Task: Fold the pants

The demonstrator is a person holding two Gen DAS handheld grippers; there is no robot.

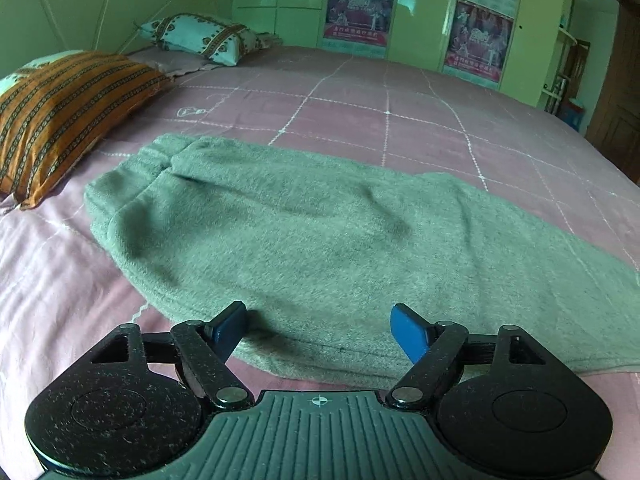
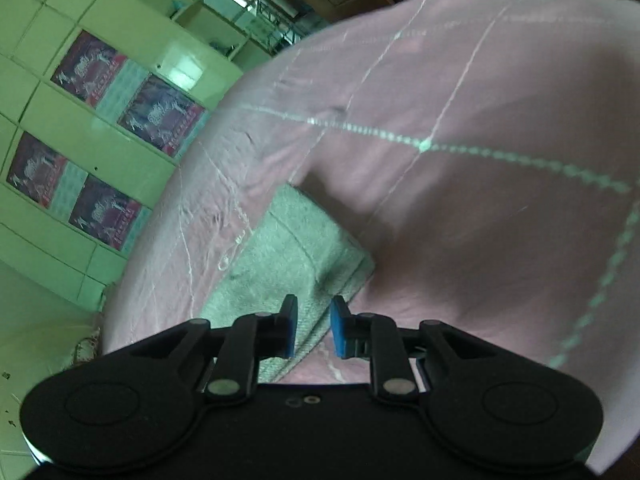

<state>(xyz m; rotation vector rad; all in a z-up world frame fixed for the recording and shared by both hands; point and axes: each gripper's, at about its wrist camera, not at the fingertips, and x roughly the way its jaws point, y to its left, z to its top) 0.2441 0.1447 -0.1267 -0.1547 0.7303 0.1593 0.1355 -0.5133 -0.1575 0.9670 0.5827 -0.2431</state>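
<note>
Grey-green fleece pants (image 1: pixel 300 232) lie flat along the pink bed sheet (image 1: pixel 400 120), running from near the pillows towards the right. My left gripper (image 1: pixel 319 312) hovers over their near edge, its blue pads wide apart and nothing between them. In the tilted, blurred right wrist view, one squared end of the pants (image 2: pixel 288 248) lies on the sheet (image 2: pixel 480 200). Just above that end, the right gripper (image 2: pixel 314 304) has its pads only a narrow gap apart, with no cloth pinched between them.
An orange striped pillow (image 1: pixel 60 112) and a white patterned pillow (image 1: pixel 200 38) sit at the head of the bed on the left. A pale green wardrobe with posters (image 1: pixel 420 12) stands beyond the far side of the bed. A brown door (image 1: pixel 616 112) is at the right.
</note>
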